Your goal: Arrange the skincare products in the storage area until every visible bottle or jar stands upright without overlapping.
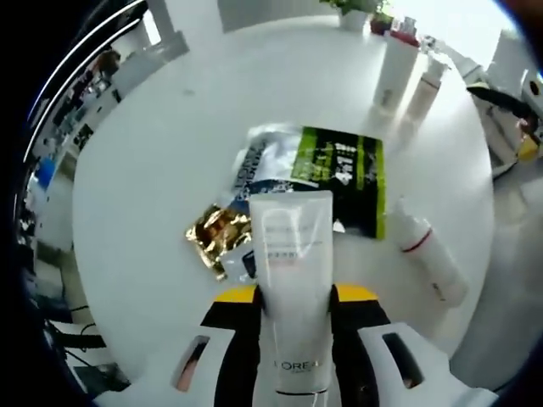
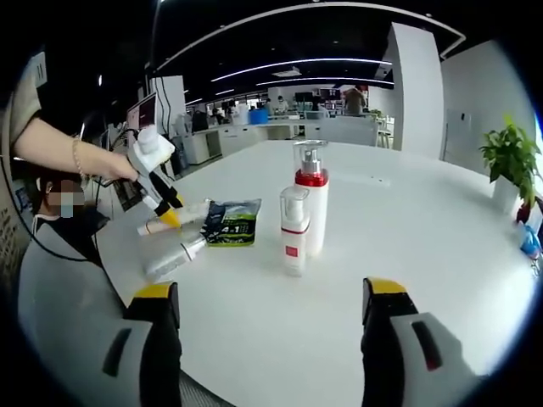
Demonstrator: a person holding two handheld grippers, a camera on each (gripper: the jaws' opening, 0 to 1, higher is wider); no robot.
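My left gripper (image 1: 293, 294) is shut on a white L'Oreal tube (image 1: 293, 237), held above the round white table (image 1: 170, 153). Under the tube lie a green and black sachet (image 1: 344, 170), a blue and white sachet (image 1: 259, 165) and a gold one (image 1: 216, 233), overlapping. A white bottle with a red band (image 1: 428, 254) lies on its side to the right. Two white bottles (image 1: 394, 72) (image 1: 424, 85) stand upright at the far side. From the right gripper view, the tall red-collared pump bottle (image 2: 310, 199) and the shorter bottle (image 2: 294, 231) stand side by side. My right gripper (image 2: 273, 314) is open and holds nothing.
A person's hand holds the left gripper (image 2: 161, 191) at the left of the right gripper view, above the sachets (image 2: 231, 222) and the lying bottle (image 2: 174, 257). A potted plant (image 2: 512, 161) stands at the table's right edge. Desks and people fill the office behind.
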